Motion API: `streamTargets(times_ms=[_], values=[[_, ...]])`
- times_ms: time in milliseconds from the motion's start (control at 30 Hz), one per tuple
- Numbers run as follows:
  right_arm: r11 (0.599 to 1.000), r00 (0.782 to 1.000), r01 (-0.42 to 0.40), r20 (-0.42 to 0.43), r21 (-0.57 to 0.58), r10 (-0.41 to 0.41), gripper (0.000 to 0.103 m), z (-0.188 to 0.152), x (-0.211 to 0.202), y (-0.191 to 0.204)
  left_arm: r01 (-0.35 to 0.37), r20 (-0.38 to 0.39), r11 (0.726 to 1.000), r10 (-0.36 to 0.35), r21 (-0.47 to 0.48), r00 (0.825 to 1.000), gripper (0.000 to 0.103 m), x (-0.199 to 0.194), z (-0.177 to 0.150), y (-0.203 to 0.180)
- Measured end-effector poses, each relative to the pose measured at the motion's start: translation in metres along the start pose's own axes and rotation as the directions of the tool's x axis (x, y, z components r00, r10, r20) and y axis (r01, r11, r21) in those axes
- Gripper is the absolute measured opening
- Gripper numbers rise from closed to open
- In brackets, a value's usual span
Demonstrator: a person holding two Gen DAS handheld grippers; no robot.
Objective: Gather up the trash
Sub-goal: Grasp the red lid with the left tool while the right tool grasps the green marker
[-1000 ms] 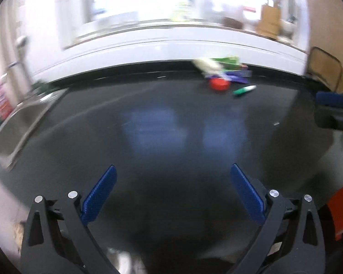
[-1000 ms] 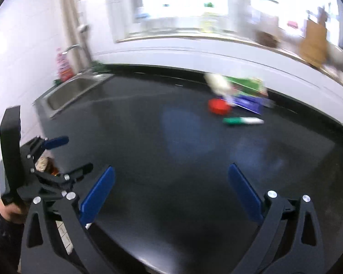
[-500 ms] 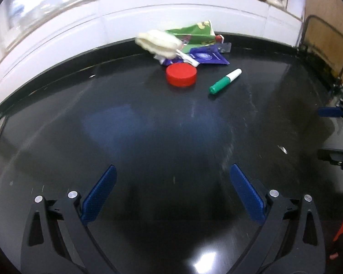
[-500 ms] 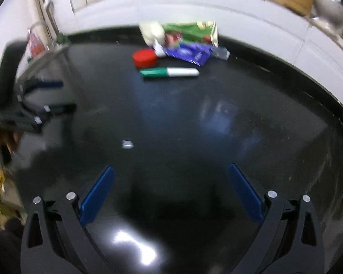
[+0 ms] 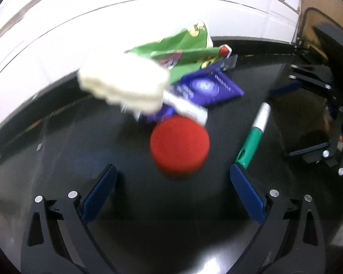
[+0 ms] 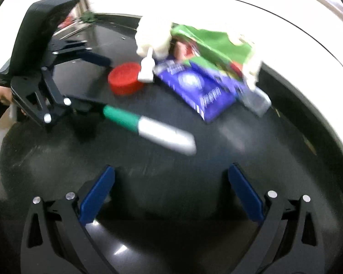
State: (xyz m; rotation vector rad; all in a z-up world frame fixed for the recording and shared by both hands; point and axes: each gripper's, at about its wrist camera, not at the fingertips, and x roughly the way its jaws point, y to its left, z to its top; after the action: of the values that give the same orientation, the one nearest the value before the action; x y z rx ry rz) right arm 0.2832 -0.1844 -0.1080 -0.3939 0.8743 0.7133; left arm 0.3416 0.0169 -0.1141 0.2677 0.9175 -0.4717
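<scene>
Trash pile [image 5: 185, 77] sits ahead of both wide-open, empty jaws; we see red cap [image 5: 179, 145] just beyond left gripper [image 5: 173, 195], green marker [image 6: 146, 129] before right gripper [image 6: 170, 195], blurry wrappers behind.

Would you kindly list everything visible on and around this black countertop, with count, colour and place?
Round red plastic lid: one, red, nearest the left gripper, ahead of its fingers.
Green-and-white marker pen: one, lying flat, right of the lid.
Crumpled cream tissue wad: one, cream, behind the lid.
Green snack wrapper: one, green, at the back by the white wall.
Purple foil wrapper: one, purple, in front of the green wrapper.
Black countertop: one, black, under everything.
Left gripper: one, black with blue pads, open, empty.
Right gripper: one, same colours, open, empty.
</scene>
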Motion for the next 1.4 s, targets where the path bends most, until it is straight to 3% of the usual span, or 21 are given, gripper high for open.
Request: streamTargets(times_ms=[133, 200, 300, 367, 433, 467, 633, 800, 900, 1000, 1100, 1267, 1400], values=[[0.994, 0.998, -0.065, -0.006, -0.091, 0.064, 0.097, 0.019, 0.013, -0.003, 0.028, -0.003, 0.999, -0.028, 0.041, 1.0, 0.096, 0.013, 0.017, 0.001], [0.99, 0.997, -0.083, -0.004, -0.117, 0.083, 0.091, 0.021, 0.012, -0.001, 0.037, -0.004, 0.998, -0.037, 0.052, 0.999, 0.095, 0.015, 0.021, 0.001], [0.986, 0.995, -0.097, 0.001, -0.132, 0.098, 0.07, 0.022, 0.008, 0.004, 0.049, 0.014, 0.996, -0.05, 0.072, 0.999, 0.082, 0.013, 0.022, 0.0], [0.987, 0.995, -0.099, 0.002, -0.127, 0.1, 0.054, 0.018, 0.002, 0.012, 0.05, 0.024, 0.995, -0.052, 0.082, 0.998, 0.063, 0.009, 0.02, -0.003], [0.988, 0.995, -0.098, 0.002, -0.118, 0.099, 0.024, 0.013, -0.003, 0.023, 0.048, 0.03, 0.995, -0.051, 0.083, 0.998, 0.049, 0.004, 0.017, -0.006], [0.99, 0.996, -0.092, 0.001, -0.107, 0.093, 0.017, 0.012, -0.005, 0.029, 0.048, 0.025, 0.996, -0.05, 0.077, 0.998, 0.049, 0.002, 0.015, -0.007], [0.999, 1.0, -0.026, 0.01, -0.034, 0.026, 0.015, -0.009, -0.018, 0.062, 0.033, 0.017, 0.997, -0.034, 0.062, 0.999, 0.049, -0.014, -0.005, -0.021], [0.998, 0.998, 0.056, 0.007, 0.036, -0.056, 0.015, -0.04, -0.043, 0.103, 0.012, 0.033, 1.0, -0.013, 0.019, 0.999, 0.049, -0.056, -0.042, -0.044], [0.991, 0.995, 0.097, 0.019, 0.089, -0.099, 0.015, -0.055, -0.065, 0.133, -0.065, 0.034, 0.998, 0.065, -0.012, 0.997, 0.049, -0.091, -0.077, -0.063], [0.977, 0.989, 0.144, 0.021, 0.157, -0.149, 0.015, -0.066, -0.083, 0.162, -0.129, 0.021, 0.989, 0.131, -0.072, 0.991, 0.049, -0.124, -0.11, -0.073], [0.958, 0.98, 0.188, 0.028, 0.216, -0.199, 0.015, -0.084, -0.102, 0.186, -0.139, -0.001, 0.973, 0.141, -0.184, 0.99, 0.049, -0.153, -0.147, -0.069], [0.931, 0.972, 0.212, 0.036, 0.298, -0.233, 0.015, -0.101, -0.121, 0.216, -0.149, -0.002, 0.953, 0.154, -0.263, 0.988, 0.049, -0.181, -0.182, -0.076], [0.924, 0.971, 0.205, 0.052, 0.322, -0.234, 0.015, -0.103, -0.127, 0.233, -0.164, 0.007, 0.951, 0.172, -0.263, 0.985, 0.049, -0.19, -0.189, -0.082]])
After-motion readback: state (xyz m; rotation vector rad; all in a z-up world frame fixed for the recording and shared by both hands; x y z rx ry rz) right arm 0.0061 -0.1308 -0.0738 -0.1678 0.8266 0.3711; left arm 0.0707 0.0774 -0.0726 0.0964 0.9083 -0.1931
